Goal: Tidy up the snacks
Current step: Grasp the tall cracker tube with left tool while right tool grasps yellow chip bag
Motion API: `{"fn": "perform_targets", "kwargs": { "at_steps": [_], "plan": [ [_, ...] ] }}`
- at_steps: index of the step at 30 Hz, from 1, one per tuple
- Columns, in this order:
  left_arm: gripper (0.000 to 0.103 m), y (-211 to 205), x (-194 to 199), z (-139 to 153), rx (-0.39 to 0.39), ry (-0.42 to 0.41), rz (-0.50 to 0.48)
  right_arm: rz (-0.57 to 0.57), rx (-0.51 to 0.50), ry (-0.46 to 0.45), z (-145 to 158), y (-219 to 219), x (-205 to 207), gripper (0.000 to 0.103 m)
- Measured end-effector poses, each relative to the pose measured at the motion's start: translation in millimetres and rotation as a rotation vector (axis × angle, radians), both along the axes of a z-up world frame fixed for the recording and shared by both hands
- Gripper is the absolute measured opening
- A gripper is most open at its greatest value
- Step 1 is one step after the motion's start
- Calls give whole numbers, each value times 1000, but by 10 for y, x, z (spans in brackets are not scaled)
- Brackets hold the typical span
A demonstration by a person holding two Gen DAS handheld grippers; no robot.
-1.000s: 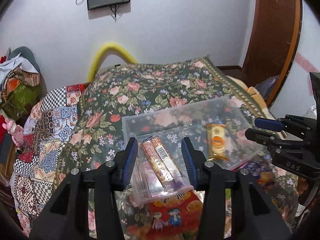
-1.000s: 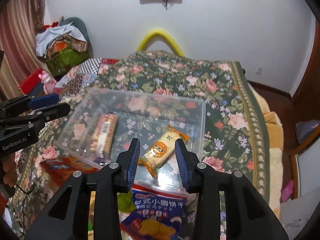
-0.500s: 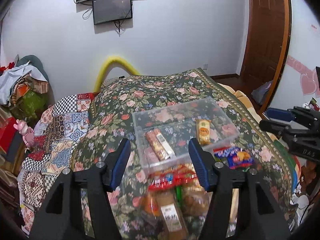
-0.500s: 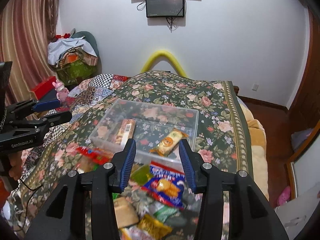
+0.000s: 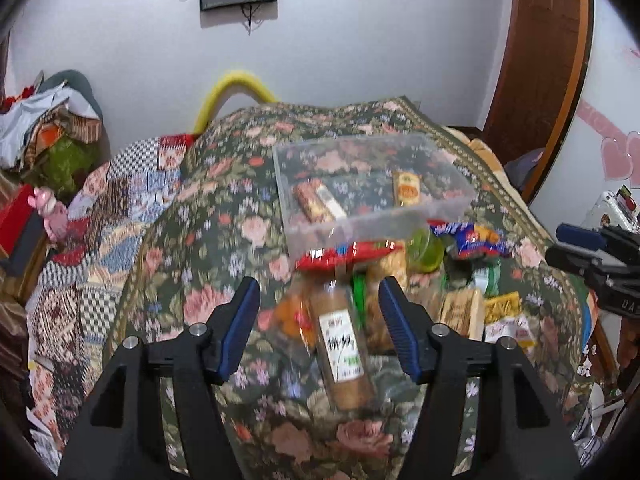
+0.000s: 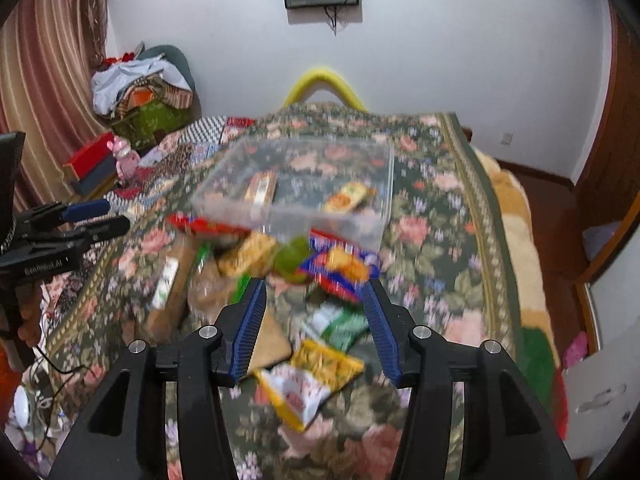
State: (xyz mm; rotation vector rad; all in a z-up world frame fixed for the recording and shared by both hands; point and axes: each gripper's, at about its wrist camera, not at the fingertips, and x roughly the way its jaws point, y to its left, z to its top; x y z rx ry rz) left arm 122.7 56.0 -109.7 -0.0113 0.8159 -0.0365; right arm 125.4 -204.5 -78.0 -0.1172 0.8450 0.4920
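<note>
Both my claws have drawn back from the clear plastic bin (image 5: pixel 372 196); my left claw (image 5: pixel 318 320) and right claw (image 6: pixel 314 320) have just been spreading and hold nothing. Two snacks lie binned; the loose snack pile (image 6: pixel 280 280) on the bed awaits sorting.

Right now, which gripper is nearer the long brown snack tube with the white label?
Left. The left gripper hangs open directly over the tube; the right gripper is open off to its right, over yellow packets.
</note>
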Motion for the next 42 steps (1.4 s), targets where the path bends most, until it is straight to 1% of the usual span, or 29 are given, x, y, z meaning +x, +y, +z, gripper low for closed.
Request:
{"fn": "perform_targets", "kwargs": {
  "at_steps": [4,12,14,16,18,20,23,24,28,32,36,38,39,40,42],
  "plan": [
    [62,-20,-23,-223,22,40,5,-2,-17,69,-263,1,-21,48],
    [62,-86,18,-687,-27,142,2,-5,-15,170,-609,-5,-40,48],
    [62,-104,46,-768,-33,161,3,-2,-24,178,-666,14,-29,48],
    [62,-121,85,-860,-37,182,9,-6,-24,178,-697,22,-23,53],
    [62,-130,123,-928,-33,195,16,-8,-26,177,-716,3,-26,54],
    [62,-130,147,-964,-35,199,16,-9,-25,180,-723,-29,-34,56],
    [62,-136,169,-993,-30,195,16,-23,-77,184,-798,-119,-51,56],
    [63,-135,172,-1003,-28,192,17,-25,-80,190,-825,-133,-40,56],
    [65,-105,187,-1040,-37,180,25,-38,-45,216,-811,-234,-13,56],
    [66,-92,188,-1063,-47,174,37,-20,-60,207,-809,-149,44,56],
    [66,-88,168,-1073,-53,171,43,1,-71,207,-877,-36,116,56],
    [63,-99,169,-1092,-49,174,42,-2,-69,216,-921,-16,149,56],
    [61,-109,168,-1098,-43,171,39,-8,-71,203,-923,-15,150,52],
    [56,-115,171,-1104,-39,173,36,-6,-71,201,-913,-13,146,46],
    [39,-112,189,-1125,-60,185,23,-5,-44,205,-884,-45,132,42]
  ]
}}
